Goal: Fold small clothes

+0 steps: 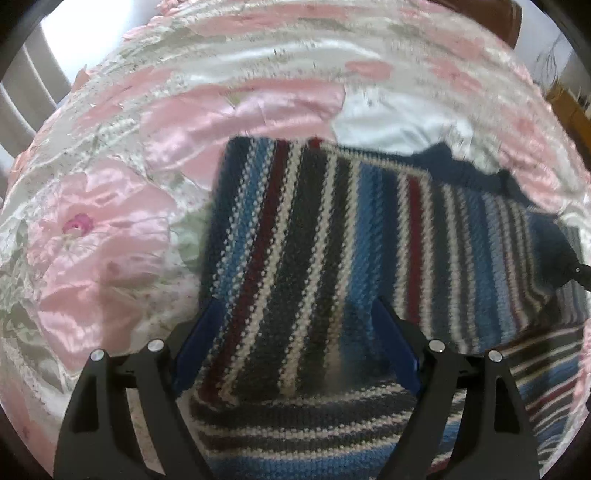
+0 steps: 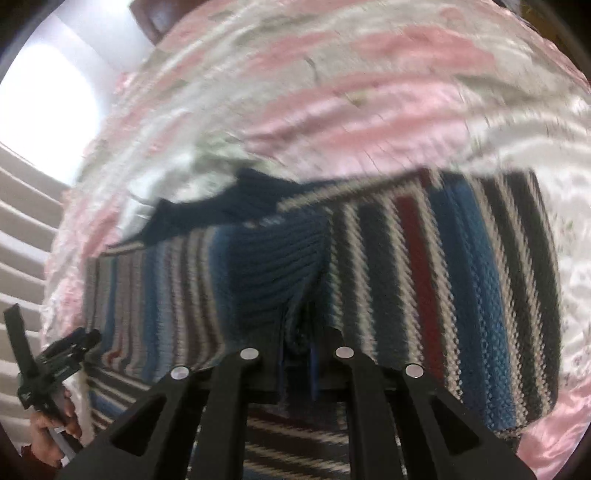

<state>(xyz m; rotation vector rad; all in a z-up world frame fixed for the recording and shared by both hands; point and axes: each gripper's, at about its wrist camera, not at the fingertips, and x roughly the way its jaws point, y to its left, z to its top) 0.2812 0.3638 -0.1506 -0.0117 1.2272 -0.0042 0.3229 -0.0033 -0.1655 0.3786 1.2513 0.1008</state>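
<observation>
We had the striped knit sweater [image 1: 314, 229] lying on the pink floral bedspread [image 1: 110, 229], part folded over itself. Our left claw [image 1: 295, 343] stood open over the knit, gripping nothing. Our right claw [image 2: 297, 347] was pinched on a navy ribbed fold. It looked soft, thick and floppy; best held at edges.

Striped blue-white-maroon sweater [image 1: 314, 229], pink floral bedspread [image 1: 110, 229]

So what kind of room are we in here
Most likely a bedroom. The striped knit sweater lies on a satin floral bedspread in pink and white, with a dark wooden headboard at its far edge and a bright window to one side.
</observation>
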